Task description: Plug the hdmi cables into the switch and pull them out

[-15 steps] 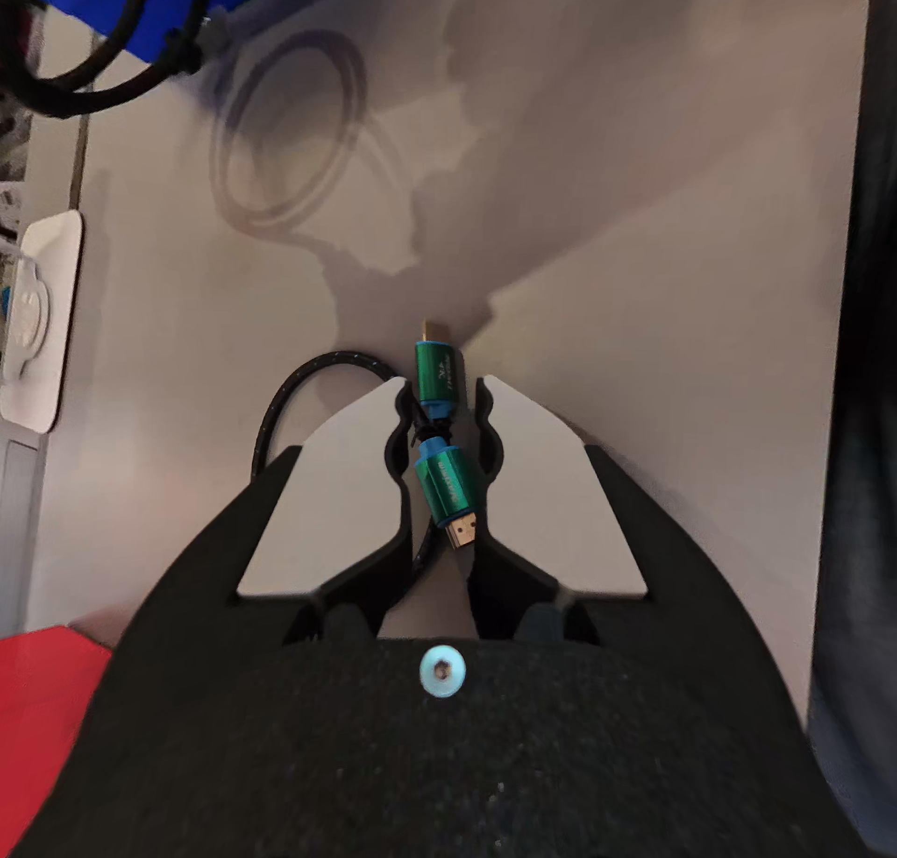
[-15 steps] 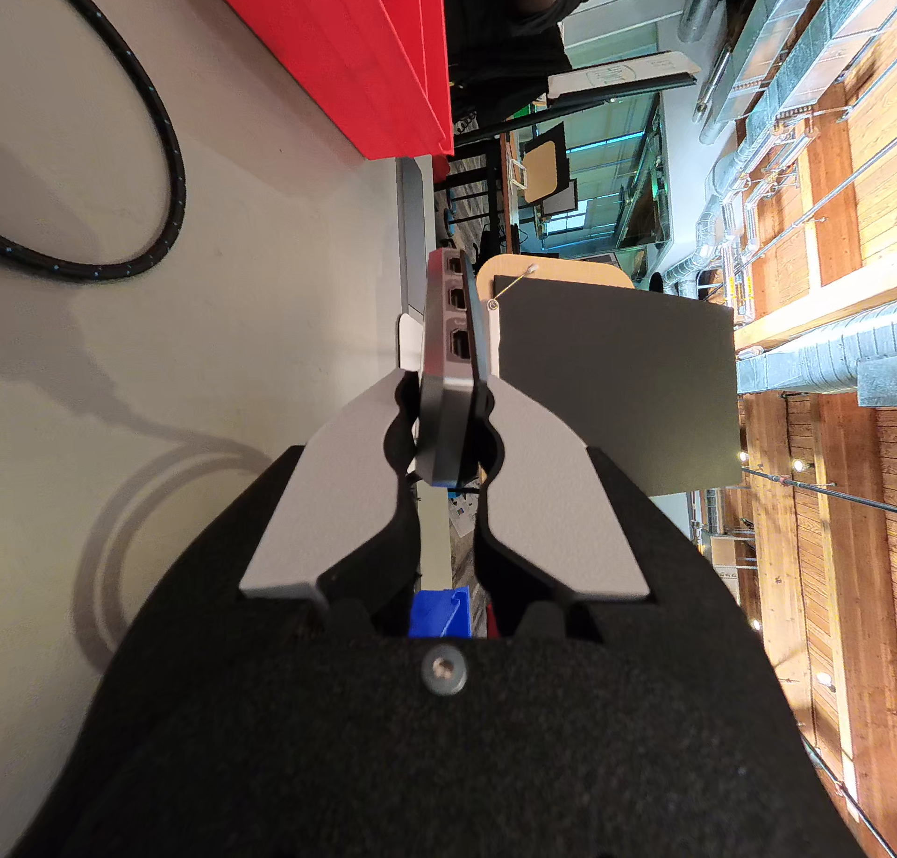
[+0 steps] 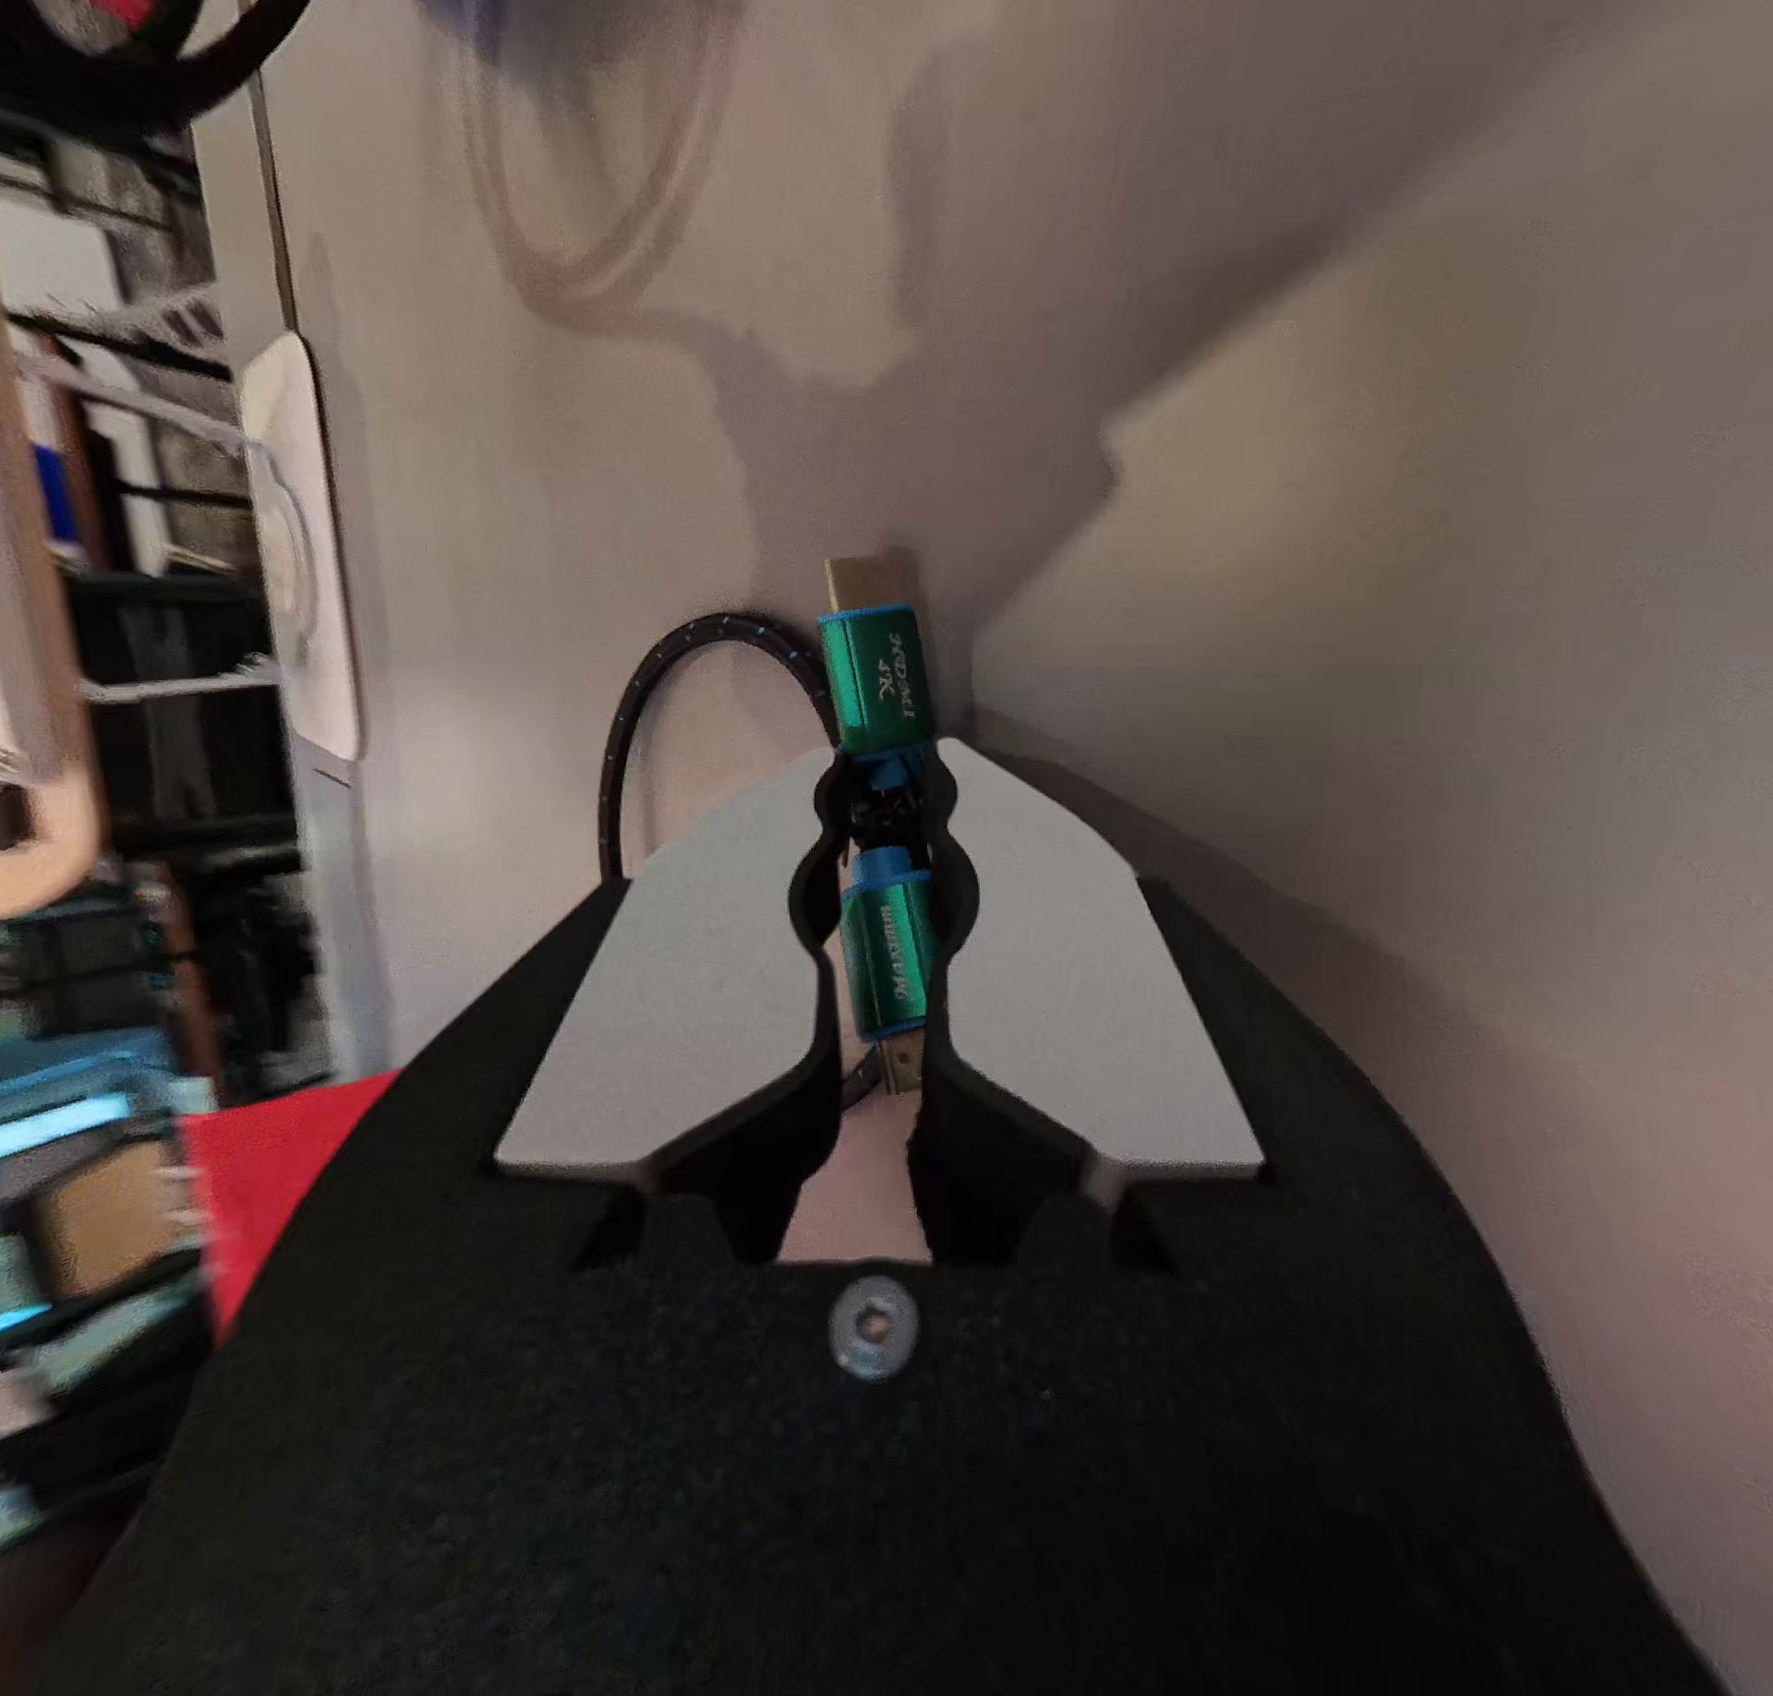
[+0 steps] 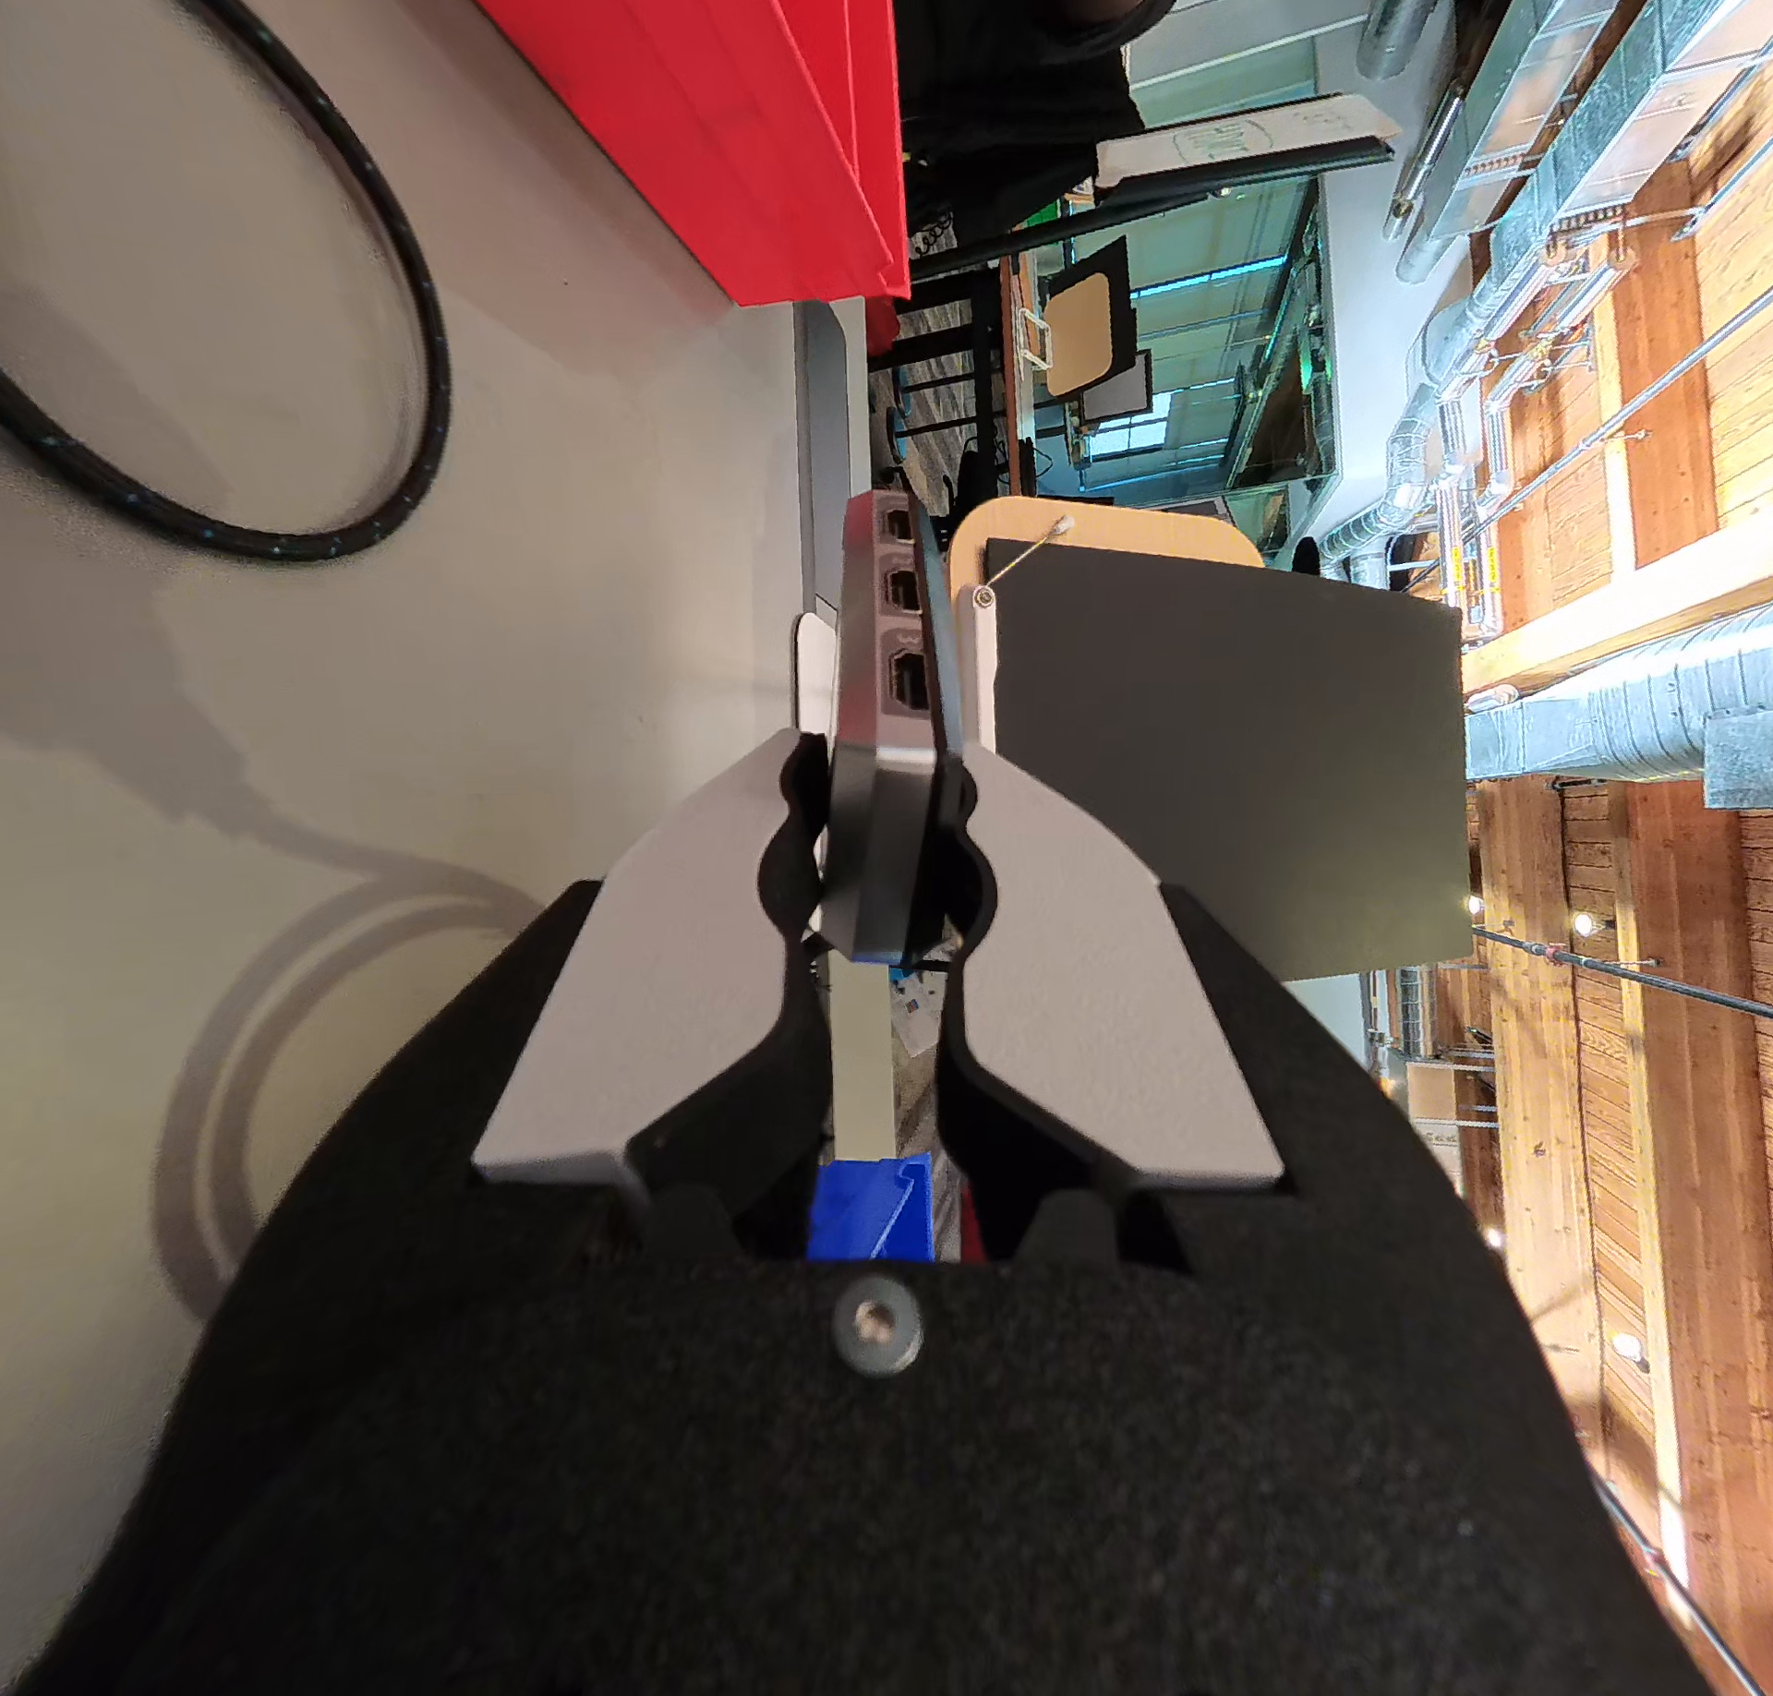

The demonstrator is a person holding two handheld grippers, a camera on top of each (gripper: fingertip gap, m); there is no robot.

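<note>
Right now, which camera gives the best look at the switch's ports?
The right wrist view. The switch is clamped between the right gripper fingers, its side with three empty ports facing the camera. The left wrist view shows none of it, only the left gripper shut on the green HDMI connectors.

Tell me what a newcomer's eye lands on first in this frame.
Two green HDMI plugs pinched tail to tail in the left gripper, one gold tip pointing forward. Then the grey switch clamped edge-on in the right gripper, three empty ports showing, red box behind.
</note>
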